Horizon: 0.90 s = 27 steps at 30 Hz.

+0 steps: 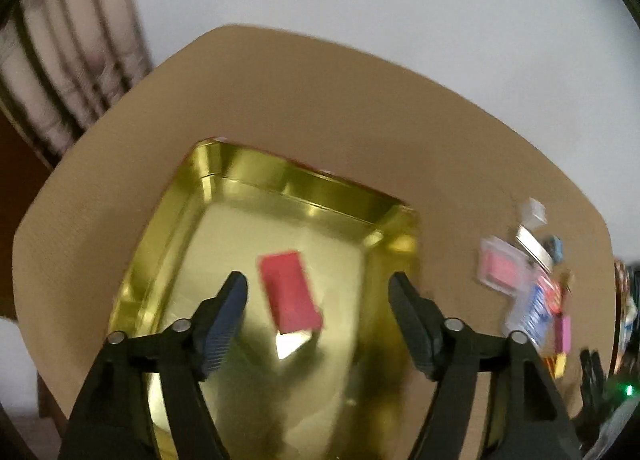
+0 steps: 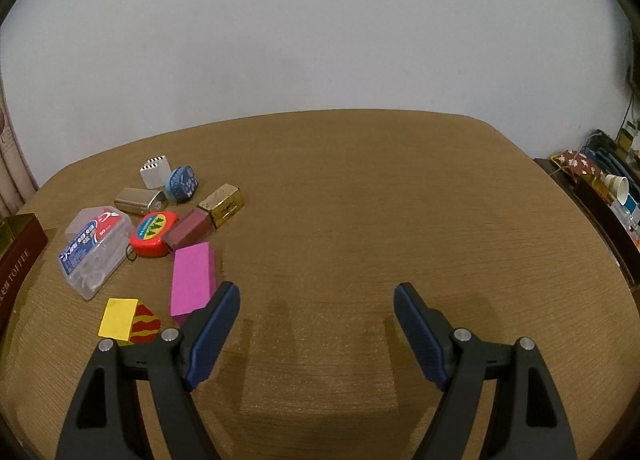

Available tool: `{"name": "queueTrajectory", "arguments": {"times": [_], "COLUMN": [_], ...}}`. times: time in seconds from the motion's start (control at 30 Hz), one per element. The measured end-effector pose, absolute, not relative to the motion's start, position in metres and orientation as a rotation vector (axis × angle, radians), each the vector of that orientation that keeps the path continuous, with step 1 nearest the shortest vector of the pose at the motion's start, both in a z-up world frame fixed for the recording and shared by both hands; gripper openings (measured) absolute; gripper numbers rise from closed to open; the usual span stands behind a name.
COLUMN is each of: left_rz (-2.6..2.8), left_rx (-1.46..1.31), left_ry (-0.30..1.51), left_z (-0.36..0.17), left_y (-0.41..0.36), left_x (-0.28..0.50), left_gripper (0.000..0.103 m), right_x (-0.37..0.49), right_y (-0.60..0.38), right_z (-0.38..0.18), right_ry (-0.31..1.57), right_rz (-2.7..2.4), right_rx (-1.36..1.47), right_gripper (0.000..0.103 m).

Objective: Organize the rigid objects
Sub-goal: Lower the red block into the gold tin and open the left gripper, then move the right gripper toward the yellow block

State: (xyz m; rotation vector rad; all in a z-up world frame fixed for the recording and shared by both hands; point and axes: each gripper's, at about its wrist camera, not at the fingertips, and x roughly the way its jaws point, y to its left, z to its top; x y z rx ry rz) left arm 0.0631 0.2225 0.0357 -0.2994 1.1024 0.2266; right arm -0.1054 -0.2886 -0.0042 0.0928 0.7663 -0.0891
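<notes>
While both my grippers, left [image 1: 318, 290] and right [image 2: 317, 300], gape wide and empty, one red block [image 1: 290, 292] lies in one gold tin [image 1: 304, 187].
Blurred, it looks flat, rectangular.

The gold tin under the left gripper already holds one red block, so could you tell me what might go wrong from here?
The red block lies in the gold tin, leaving less floor for later drops. The pink block sits close beside the open right gripper's finger, so it could get nudged. The tape measure and clear case are packed close, making a clean grasp harder.
</notes>
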Motion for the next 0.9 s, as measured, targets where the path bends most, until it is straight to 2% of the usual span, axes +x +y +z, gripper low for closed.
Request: {"name": "queueTrajectory", "arguments": {"times": [0.13,0.2,0.53,0.9], "left_rz": [0.106,0.056,-0.137,-0.106], "left_rx": [-0.219,-0.202,-0.096,-0.097], "left_ry": [1.086,1.077,1.117,1.13], "left_z": [0.049,0.05,0.016,0.005], "left_y": [0.161,0.134,0.025,0.019], "left_x": [0.054,0.051,0.081,0.089], "left_gripper": [0.074,0.079,0.078,0.078], "right_x": [-0.107,-0.108,-0.101,-0.106], "right_y": [-0.29,-0.291,-0.315,-0.29], "right_z": [-0.003,-0.001,-0.008,0.012], "right_ry": [0.753,0.745,0.809,0.84], "right_rz": [-0.078,-0.049,-0.037,0.281], "right_rx": [0.102,0.113,0.155,0.178], "right_gripper": [0.082,0.082,0.082,0.082]}}
